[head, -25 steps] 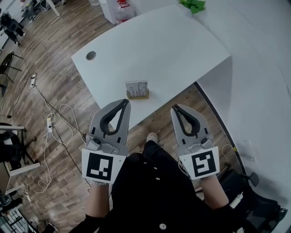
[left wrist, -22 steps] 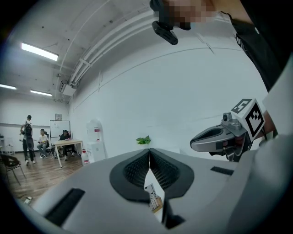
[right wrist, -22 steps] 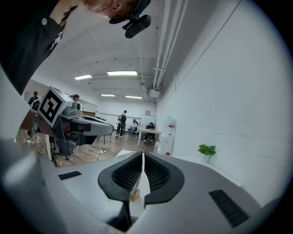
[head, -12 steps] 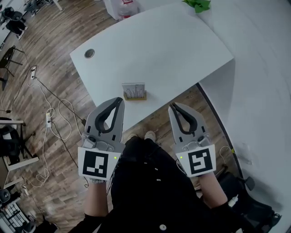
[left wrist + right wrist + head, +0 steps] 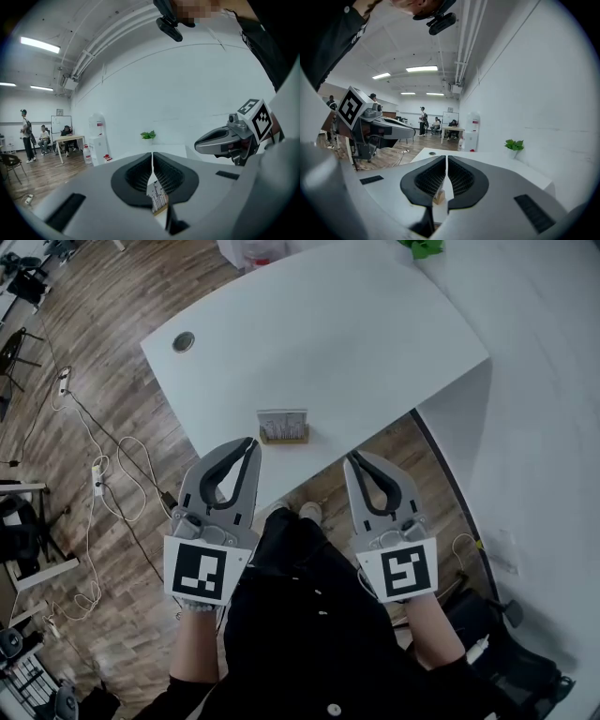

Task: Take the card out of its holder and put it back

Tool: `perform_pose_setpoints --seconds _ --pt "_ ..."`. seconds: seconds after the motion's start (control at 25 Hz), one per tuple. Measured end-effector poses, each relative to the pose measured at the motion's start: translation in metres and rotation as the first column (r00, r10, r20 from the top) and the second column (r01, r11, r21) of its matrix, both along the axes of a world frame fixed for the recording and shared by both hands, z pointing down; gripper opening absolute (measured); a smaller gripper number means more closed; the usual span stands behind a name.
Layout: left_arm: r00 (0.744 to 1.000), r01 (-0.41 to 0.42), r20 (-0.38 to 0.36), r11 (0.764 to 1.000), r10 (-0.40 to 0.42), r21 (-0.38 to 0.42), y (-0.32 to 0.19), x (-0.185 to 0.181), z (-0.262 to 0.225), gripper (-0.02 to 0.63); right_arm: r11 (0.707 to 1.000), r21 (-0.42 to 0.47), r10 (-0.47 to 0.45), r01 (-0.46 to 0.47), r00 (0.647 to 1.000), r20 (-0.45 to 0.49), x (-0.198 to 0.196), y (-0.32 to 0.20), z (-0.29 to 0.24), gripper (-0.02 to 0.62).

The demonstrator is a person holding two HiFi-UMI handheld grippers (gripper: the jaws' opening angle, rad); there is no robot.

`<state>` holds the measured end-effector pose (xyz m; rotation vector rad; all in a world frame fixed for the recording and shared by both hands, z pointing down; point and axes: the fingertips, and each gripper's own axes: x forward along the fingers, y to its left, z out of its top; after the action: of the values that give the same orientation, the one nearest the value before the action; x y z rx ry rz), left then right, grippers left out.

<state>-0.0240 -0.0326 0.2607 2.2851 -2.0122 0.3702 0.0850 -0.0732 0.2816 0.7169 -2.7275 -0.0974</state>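
Card (image 5: 282, 421) is seated upright in wooden holder (image 5: 284, 438), near front edge of white table (image 5: 375, 324). L gripper (image 5: 251, 443) and R gripper (image 5: 353, 458) are held near that edge, apart from holder, L to its left, R to its right. Jaws of both are closed tip to tip; nothing is gripped.

Matt plastic, paper and wood

The table (image 5: 328, 334) has a smooth, matt white top, and the floor (image 5: 94, 409) is grained brown wood plank. The card (image 5: 282, 420) looks like printed paper, its holder (image 5: 285, 439) pale bare wood. The left gripper (image 5: 253, 442) and right gripper (image 5: 352, 458) are matt grey plastic with black ribbed pads (image 5: 136, 176). The person's garment (image 5: 309, 615) is black cloth.
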Motion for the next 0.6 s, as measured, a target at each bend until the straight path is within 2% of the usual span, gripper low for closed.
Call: perform_pose_setpoints --seconds 0.36,0.6 --pt "0.998 -0.049 -0.033 0.999 0.048 -0.024 0.001 -0.015 0.022 0.015 0.999 -0.018 0.042 -0.043 0.999 -0.028 -0.02 -0.004 0.02 0.048" --pt "0.997 -0.066 -0.037 0.996 0.064 -0.059 -0.004 -0.027 0.043 0.015 0.996 -0.065 0.064 -0.067 0.997 -0.052 -0.03 -0.011 0.043 0.048"
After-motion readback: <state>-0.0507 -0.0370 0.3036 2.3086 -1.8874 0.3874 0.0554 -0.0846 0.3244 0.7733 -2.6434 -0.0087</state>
